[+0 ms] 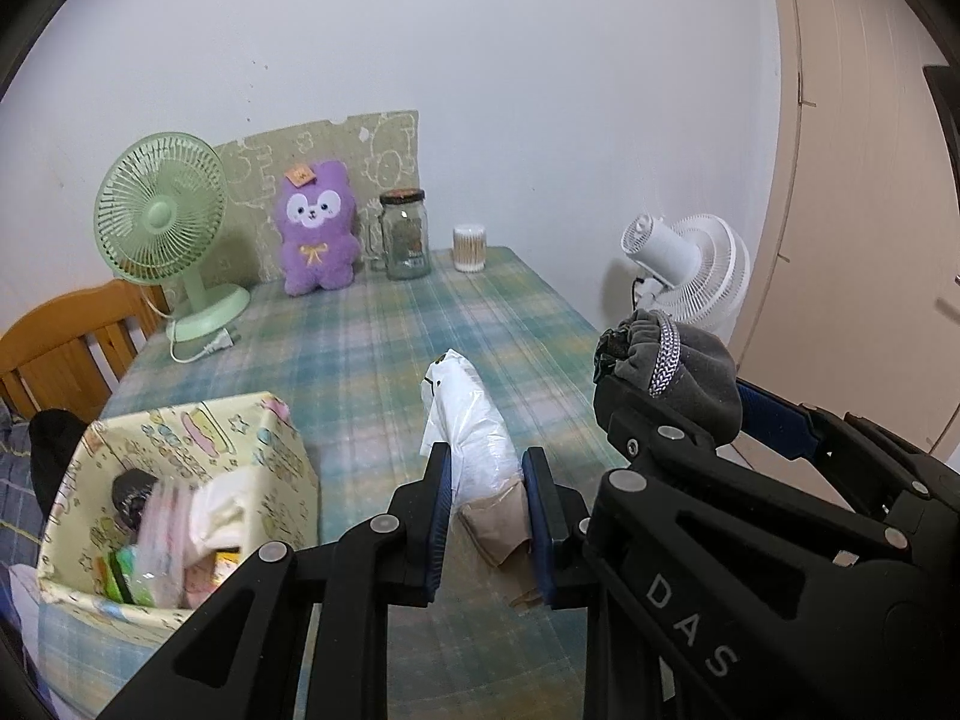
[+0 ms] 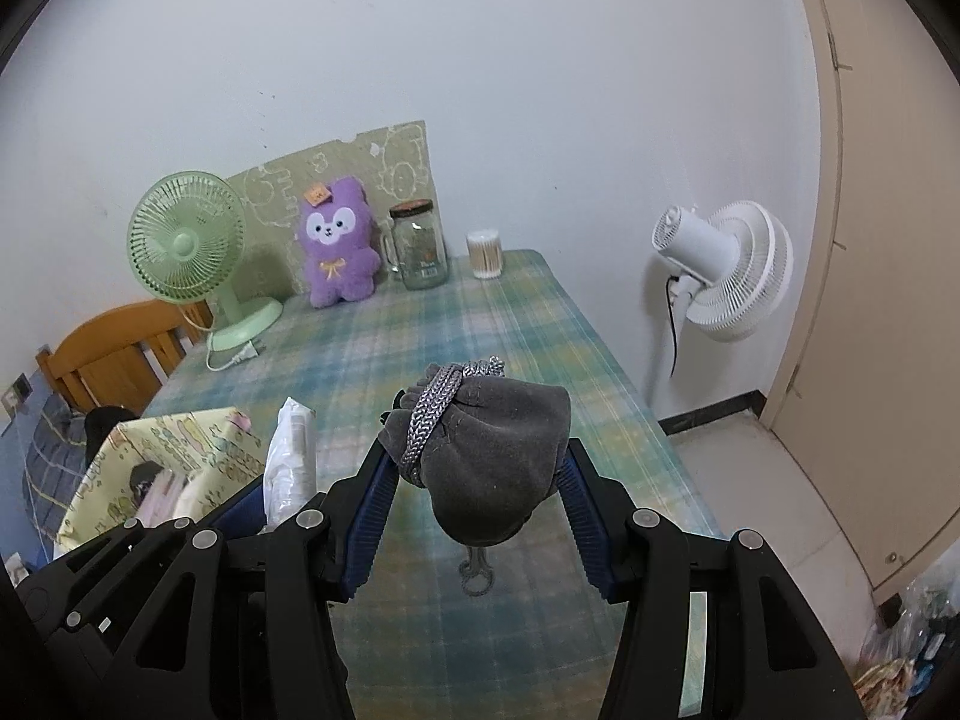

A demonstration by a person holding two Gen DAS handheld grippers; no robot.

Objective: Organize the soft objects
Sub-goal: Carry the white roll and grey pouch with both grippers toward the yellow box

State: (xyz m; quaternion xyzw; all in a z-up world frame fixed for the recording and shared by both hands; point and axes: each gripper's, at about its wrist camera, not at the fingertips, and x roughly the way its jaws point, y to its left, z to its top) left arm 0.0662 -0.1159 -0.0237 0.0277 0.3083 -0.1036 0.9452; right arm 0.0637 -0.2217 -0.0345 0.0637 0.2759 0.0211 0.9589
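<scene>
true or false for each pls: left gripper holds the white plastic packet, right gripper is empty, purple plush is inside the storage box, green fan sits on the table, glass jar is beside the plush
1. The left gripper holds the white plastic packet. True.
2. The right gripper is empty. False: it is shut on a grey drawstring pouch.
3. The purple plush is inside the storage box. False: it stands at the far end of the table, against the wall.
4. The green fan sits on the table. True.
5. The glass jar is beside the plush. True.
</scene>
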